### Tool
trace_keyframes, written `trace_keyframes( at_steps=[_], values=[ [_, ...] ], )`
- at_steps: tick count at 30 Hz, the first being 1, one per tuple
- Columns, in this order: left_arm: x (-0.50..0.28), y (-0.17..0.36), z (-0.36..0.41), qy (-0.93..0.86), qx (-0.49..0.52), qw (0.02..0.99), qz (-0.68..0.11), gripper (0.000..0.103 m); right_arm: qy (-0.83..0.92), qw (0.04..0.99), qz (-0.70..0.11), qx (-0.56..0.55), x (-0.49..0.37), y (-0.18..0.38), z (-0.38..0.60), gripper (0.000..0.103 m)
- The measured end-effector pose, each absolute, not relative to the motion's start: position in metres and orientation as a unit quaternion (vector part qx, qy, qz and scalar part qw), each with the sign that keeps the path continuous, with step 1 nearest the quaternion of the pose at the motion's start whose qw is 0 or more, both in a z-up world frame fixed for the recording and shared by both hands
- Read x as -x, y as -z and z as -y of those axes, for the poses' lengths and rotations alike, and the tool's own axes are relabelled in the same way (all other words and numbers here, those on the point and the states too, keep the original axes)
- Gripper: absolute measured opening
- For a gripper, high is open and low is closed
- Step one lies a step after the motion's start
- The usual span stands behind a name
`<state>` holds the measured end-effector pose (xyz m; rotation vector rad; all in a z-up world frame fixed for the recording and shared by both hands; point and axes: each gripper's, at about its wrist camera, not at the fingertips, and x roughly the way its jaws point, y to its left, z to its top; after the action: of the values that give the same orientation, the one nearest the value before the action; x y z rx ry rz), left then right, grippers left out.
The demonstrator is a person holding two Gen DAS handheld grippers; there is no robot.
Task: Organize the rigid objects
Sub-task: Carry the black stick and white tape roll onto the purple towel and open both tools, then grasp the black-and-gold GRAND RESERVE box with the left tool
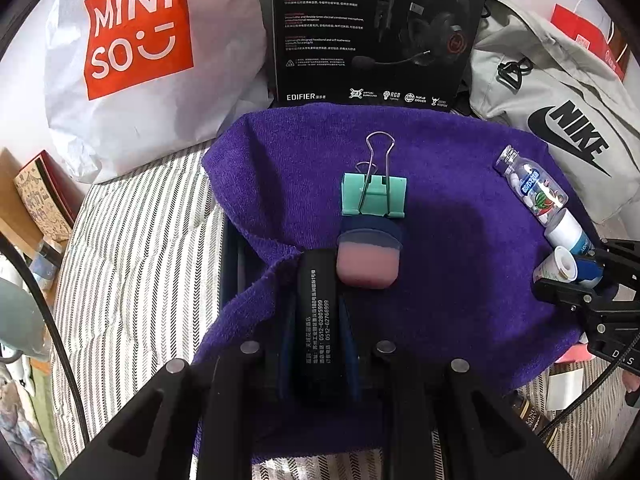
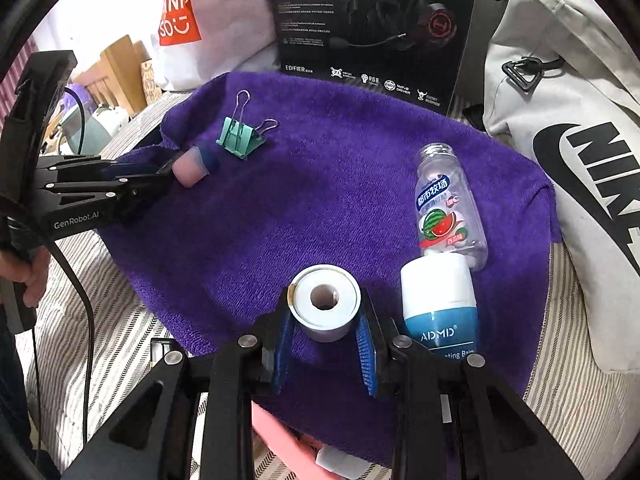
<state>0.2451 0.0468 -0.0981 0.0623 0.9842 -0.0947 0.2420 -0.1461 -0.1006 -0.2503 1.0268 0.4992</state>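
A purple towel (image 1: 440, 200) carries a green binder clip (image 1: 374, 198), a clear candy bottle (image 1: 532, 184) with a watermelon label, and a white and blue balm tube (image 1: 566, 232). My left gripper (image 1: 320, 280) is shut on a black item with white print (image 1: 316, 320). A pink block with a bluish cap (image 1: 368, 260) sits at its far end, just short of the clip. My right gripper (image 2: 325, 300) is shut on a white round tube (image 2: 325, 304) with a hole in its end. It is beside the balm tube (image 2: 438, 296), below the bottle (image 2: 444, 204).
A white Miniso bag (image 1: 136, 48), a black headset box (image 1: 372, 32) and a grey Nike bag (image 1: 560, 92) stand behind the towel. A striped sheet (image 1: 132, 248) lies under it. A hand (image 2: 28, 276) holds the left gripper (image 2: 168, 172). Something pink (image 2: 280, 432) lies at the near edge.
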Motion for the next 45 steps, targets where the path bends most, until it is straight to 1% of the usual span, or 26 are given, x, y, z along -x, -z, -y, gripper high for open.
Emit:
trace_keyframes(
  at_steps=[3, 4, 5, 6, 7, 8, 11, 12, 13, 14, 17, 19, 21, 22, 25, 27, 30, 32, 36, 42, 45],
  values=[
    [-0.245, 0.098, -0.046, 0.042, -0.028, 0.879, -0.475, 0.024, -0.236, 0.833, -0.484, 0.122, -0.243, 0.101, 0.145, 0.029],
    [-0.244, 0.098, -0.046, 0.044, -0.024, 0.878, -0.476, 0.029, -0.237, 0.833, -0.484, 0.125, -0.243, 0.101, 0.145, 0.029],
    [-0.243, 0.098, -0.046, 0.051, -0.02, 0.878, -0.476, 0.037, -0.239, 0.833, -0.484, 0.125, -0.243, 0.101, 0.145, 0.03],
    [-0.241, 0.098, -0.044, 0.061, -0.019, 0.877, -0.477, 0.04, -0.24, 0.832, -0.486, 0.124, -0.243, 0.101, 0.145, 0.03],
    [-0.239, 0.098, -0.042, 0.064, -0.022, 0.876, -0.477, 0.046, -0.241, 0.83, -0.487, 0.124, -0.243, 0.101, 0.145, 0.03],
    [-0.238, 0.099, -0.039, 0.063, -0.028, 0.875, -0.478, 0.05, -0.244, 0.828, -0.489, 0.125, -0.244, 0.101, 0.145, 0.033],
    [-0.231, 0.097, -0.034, 0.05, -0.035, 0.876, -0.479, 0.053, -0.251, 0.823, -0.495, 0.12, -0.245, 0.101, 0.145, 0.038],
    [-0.229, 0.095, -0.035, 0.046, -0.032, 0.876, -0.479, 0.054, -0.251, 0.821, -0.499, 0.116, -0.246, 0.101, 0.146, 0.045],
    [-0.227, 0.093, -0.036, 0.044, -0.027, 0.876, -0.479, 0.055, -0.251, 0.819, -0.504, 0.109, -0.247, 0.1, 0.148, 0.05],
    [-0.222, 0.089, -0.038, 0.042, -0.022, 0.878, -0.476, 0.056, -0.249, 0.819, -0.507, 0.104, -0.247, 0.099, 0.15, 0.055],
    [-0.207, 0.078, -0.039, 0.038, -0.015, 0.883, -0.468, 0.059, -0.234, 0.828, -0.501, 0.096, -0.24, 0.088, 0.159, 0.056],
    [-0.196, 0.071, -0.036, 0.04, -0.016, 0.886, -0.461, 0.059, -0.227, 0.836, -0.492, 0.087, -0.232, 0.078, 0.168, 0.06],
    [-0.183, 0.066, -0.032, 0.041, -0.013, 0.889, -0.455, 0.061, -0.221, 0.846, -0.479, 0.077, -0.221, 0.067, 0.178, 0.069],
    [-0.178, 0.065, -0.029, 0.041, -0.009, 0.89, -0.454, 0.061, -0.215, 0.852, -0.473, 0.071, -0.215, 0.062, 0.184, 0.07],
    [-0.16, 0.066, -0.018, 0.052, -0.003, 0.889, -0.456, 0.062, -0.2, 0.863, -0.461, 0.05, -0.191, 0.052, 0.2, 0.07],
    [-0.15, 0.071, -0.01, 0.055, 0.003, 0.887, -0.458, 0.062, -0.192, 0.867, -0.458, 0.031, -0.173, 0.051, 0.213, 0.072],
    [-0.142, 0.081, -0.002, 0.069, 0.046, 0.884, -0.46, 0.062, -0.177, 0.871, -0.459, 0.017, -0.154, 0.053, 0.229, 0.072],
    [-0.141, 0.09, 0.007, 0.075, 0.058, 0.879, -0.468, 0.062, -0.172, 0.87, -0.462, 0.003, -0.137, 0.058, 0.24, 0.072],
    [-0.144, 0.103, 0.031, 0.068, 0.031, 0.872, -0.483, 0.062, -0.17, 0.864, -0.473, -0.025, -0.113, 0.068, 0.253, 0.072],
    [-0.15, 0.109, 0.049, 0.062, 0.02, 0.869, -0.491, 0.062, -0.17, 0.861, -0.478, -0.027, -0.084, 0.071, 0.263, 0.073],
    [-0.147, 0.112, 0.059, 0.054, -0.016, 0.873, -0.484, 0.063, -0.165, 0.861, -0.479, -0.035, -0.079, 0.074, 0.268, 0.073]
  ],
)
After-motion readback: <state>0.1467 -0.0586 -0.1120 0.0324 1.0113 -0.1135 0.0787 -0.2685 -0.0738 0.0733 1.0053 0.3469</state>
